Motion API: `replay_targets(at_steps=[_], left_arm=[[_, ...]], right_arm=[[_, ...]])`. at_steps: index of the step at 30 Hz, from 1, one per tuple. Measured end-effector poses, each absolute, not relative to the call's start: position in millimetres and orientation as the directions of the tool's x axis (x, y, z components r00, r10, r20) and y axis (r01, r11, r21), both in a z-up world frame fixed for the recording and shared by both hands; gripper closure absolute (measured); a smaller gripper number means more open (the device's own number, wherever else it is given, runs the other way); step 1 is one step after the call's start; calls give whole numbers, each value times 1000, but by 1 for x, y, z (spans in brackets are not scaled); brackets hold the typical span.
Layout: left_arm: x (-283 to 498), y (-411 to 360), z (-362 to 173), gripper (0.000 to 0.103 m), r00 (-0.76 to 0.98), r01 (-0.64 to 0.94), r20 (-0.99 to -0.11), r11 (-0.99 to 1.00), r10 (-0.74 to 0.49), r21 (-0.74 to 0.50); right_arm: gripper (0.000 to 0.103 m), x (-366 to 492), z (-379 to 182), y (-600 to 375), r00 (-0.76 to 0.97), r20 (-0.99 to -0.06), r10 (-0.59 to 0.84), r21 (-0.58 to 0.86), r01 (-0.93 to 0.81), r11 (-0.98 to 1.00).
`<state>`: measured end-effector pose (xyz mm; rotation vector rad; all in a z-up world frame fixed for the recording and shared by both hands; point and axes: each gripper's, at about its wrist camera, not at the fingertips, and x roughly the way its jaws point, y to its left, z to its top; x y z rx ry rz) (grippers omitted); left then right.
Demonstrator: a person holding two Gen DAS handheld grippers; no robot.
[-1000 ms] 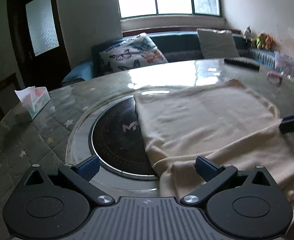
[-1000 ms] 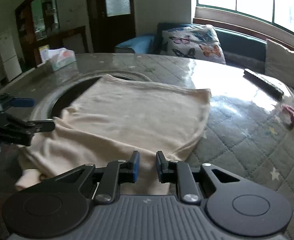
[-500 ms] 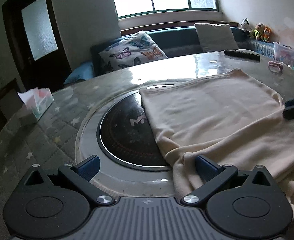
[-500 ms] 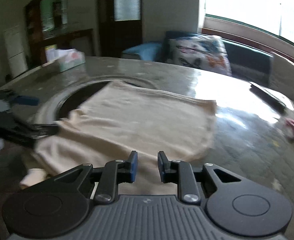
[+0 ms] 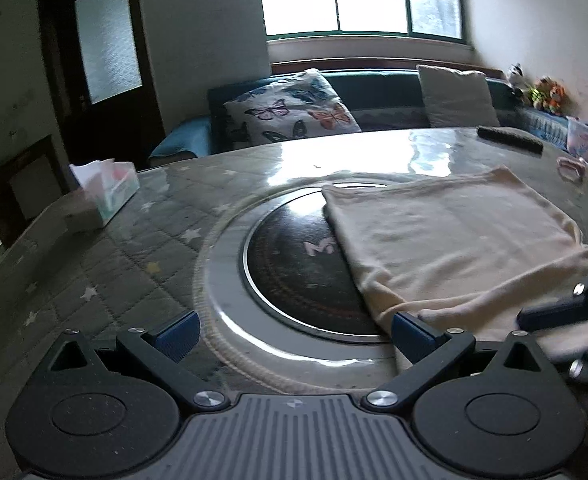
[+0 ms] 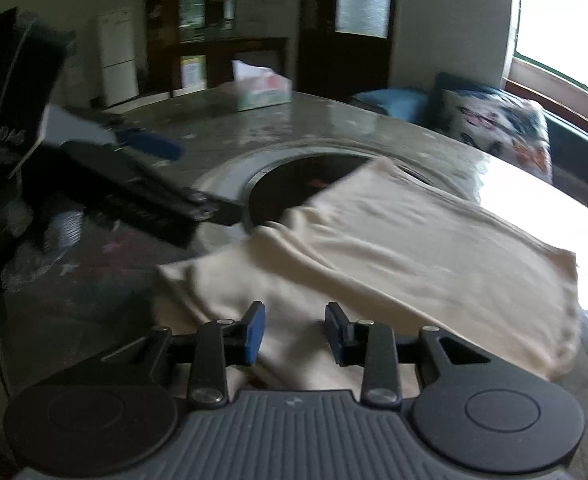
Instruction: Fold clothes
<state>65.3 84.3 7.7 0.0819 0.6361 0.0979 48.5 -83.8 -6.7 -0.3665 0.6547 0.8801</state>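
Note:
A cream garment lies folded flat on the round table, partly over the dark hob disc. My left gripper is open wide above the table's near edge. Its right finger stands at the garment's near left corner, and nothing is between the jaws. In the right wrist view the garment spreads ahead. My right gripper hovers over its near hem with its jaws opening. Cloth lies under the gap, and the pads do not press on it. The left gripper shows blurred at the left.
A tissue box stands at the table's left side. At the far right lie a black remote and a pink hair tie. Behind the table is a sofa with a butterfly cushion. The quilted table cover stretches to the left.
My right gripper has swept left along the garment's near hem, rolled, and spread its jaws wider. My left gripper has drifted slightly left, still open.

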Motion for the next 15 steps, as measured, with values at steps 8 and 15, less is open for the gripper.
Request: replay_targets(at_steps=[8, 15], left_arm=[[59, 88, 11, 0, 806, -63, -580, 992, 116, 111], [39, 77, 20, 0, 833, 30, -549, 986, 65, 163]], right_arm=[[62, 30, -3, -56, 403, -646, 648, -34, -864, 503], [57, 25, 17, -89, 416, -624, 662, -7, -850, 527]])
